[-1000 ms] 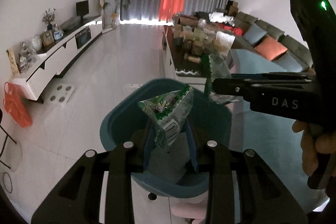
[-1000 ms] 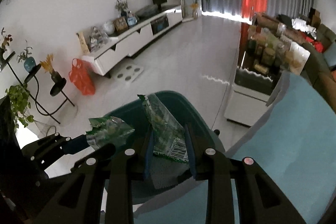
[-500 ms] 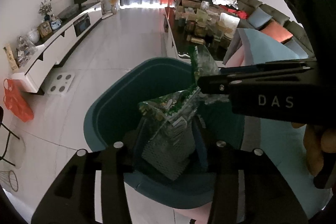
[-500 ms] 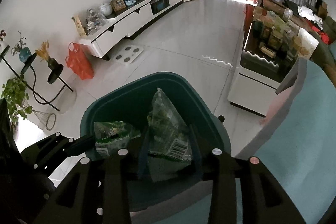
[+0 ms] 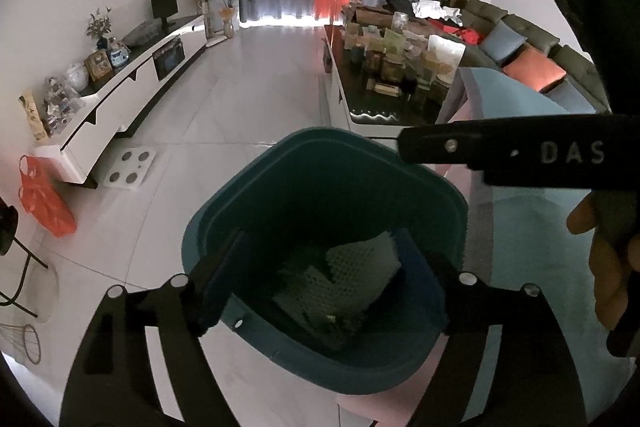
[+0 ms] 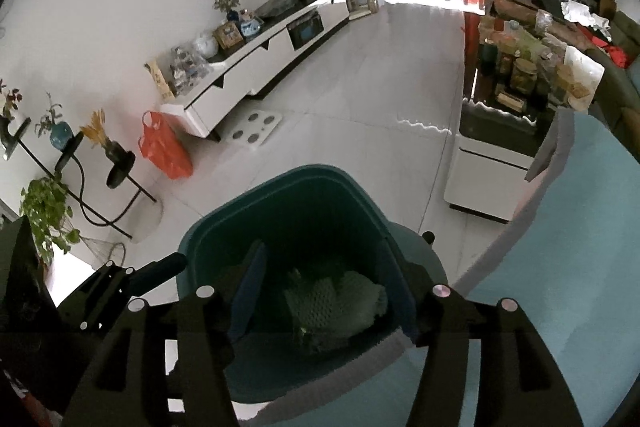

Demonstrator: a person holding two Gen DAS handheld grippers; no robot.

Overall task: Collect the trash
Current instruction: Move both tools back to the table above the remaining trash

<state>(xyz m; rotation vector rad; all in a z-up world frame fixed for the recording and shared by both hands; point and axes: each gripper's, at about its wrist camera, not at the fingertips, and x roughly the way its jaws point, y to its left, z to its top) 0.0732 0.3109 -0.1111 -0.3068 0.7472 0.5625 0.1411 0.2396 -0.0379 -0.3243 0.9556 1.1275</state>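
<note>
Left wrist view: my left gripper (image 5: pixel 320 279) is wide apart over the bin (image 5: pixel 452 195), holding nothing. R gripper (image 6: pixel 320 291) also spread, empty. Wrappers (image 5: pixel 344 287) lie at the bin's bottom. I lift both straight up w/o bumping the rim, then look for more trash.

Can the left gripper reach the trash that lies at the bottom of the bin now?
Probably yes. The left gripper hangs open right above the bin, its mouth is uncovered, and the trash lies straight below between the jaws.
</note>
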